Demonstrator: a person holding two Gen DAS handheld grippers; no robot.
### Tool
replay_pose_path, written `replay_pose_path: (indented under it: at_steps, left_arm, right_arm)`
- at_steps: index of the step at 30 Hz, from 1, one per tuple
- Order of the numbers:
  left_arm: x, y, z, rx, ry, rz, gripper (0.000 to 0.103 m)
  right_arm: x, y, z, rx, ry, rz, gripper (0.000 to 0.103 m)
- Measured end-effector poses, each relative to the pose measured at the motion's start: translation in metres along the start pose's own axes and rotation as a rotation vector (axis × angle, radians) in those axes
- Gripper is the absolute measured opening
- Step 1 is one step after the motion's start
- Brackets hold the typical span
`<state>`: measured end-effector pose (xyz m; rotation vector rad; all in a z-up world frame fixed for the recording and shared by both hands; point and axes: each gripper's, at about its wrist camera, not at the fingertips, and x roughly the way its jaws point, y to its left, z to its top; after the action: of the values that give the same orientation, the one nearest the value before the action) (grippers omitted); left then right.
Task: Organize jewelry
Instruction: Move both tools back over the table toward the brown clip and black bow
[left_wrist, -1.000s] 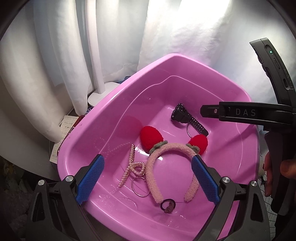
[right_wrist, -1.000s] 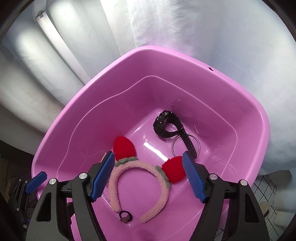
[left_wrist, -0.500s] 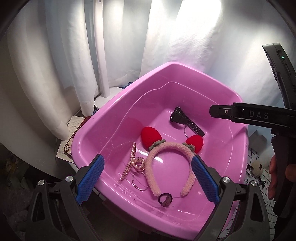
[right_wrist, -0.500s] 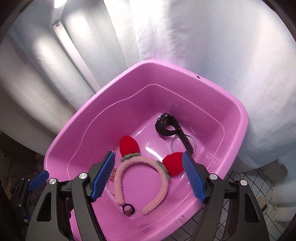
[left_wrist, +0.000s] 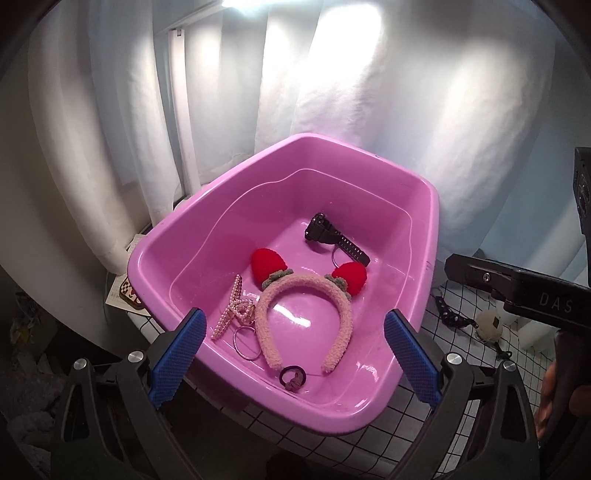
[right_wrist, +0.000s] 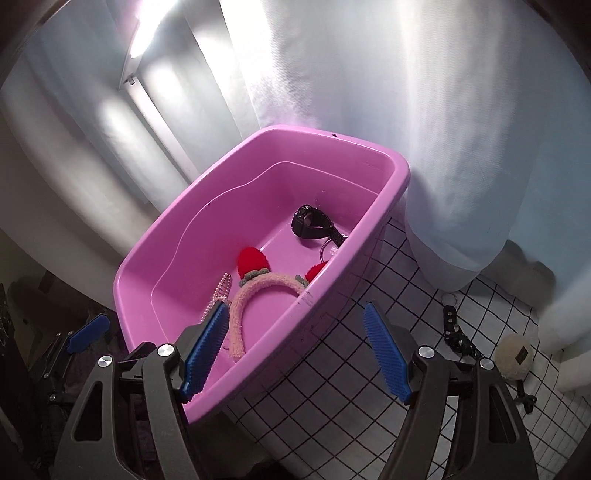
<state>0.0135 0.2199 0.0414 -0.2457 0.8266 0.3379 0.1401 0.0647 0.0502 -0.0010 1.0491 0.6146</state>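
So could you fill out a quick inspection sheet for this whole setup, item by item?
Surface: white cloth with a black grid, under the pink tub.
Job's things: in the tub lie a fluffy pink headband with red ears, a black watch, a pearl clip, a thin ring bangle and a dark hair tie.
Clutter: on the cloth outside the tub, a black strap keychain and a cream pompom; papers beside the tub.
Grippers: left tool open, empty; right tool open, empty.
Cables: nothing seen.
Surroundings: white curtains behind, brightly lit.
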Motion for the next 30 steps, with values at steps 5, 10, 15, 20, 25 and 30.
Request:
replay_pose_path:
  at_steps: [5,10,15,20,25,30]
  left_arm:
    - [-0.011,-0.034,-0.014,0.027,-0.004,-0.026,0.097]
    - [-0.017,-0.071,-0.034,0.062,0.015,-0.077,0.097]
    - [-0.019,-0.109,-0.056,0.091,0.048,-0.108,0.097]
    - [-0.025,-0.143,-0.079,0.120,0.062,-0.123,0.097]
    - [-0.030,-0.172,-0.100,0.135,0.065,-0.133,0.097]
    - [-0.021,-0.194,-0.120,0.151,0.091,-0.126,0.097]
  right_arm:
    - [-0.033,-0.034,-0.037,0.065,-0.025,-0.025,0.073]
    - [-0.073,-0.075,-0.083,0.126,-0.077,-0.060,0.073]
    - [-0.104,-0.131,-0.133,0.210,-0.100,-0.097,0.073]
    - [-0.131,-0.180,-0.180,0.276,-0.109,-0.155,0.073]
    - [-0.148,-0.218,-0.215,0.292,-0.107,-0.205,0.073]
    - [-0.151,-0.244,-0.239,0.295,-0.103,-0.206,0.073]
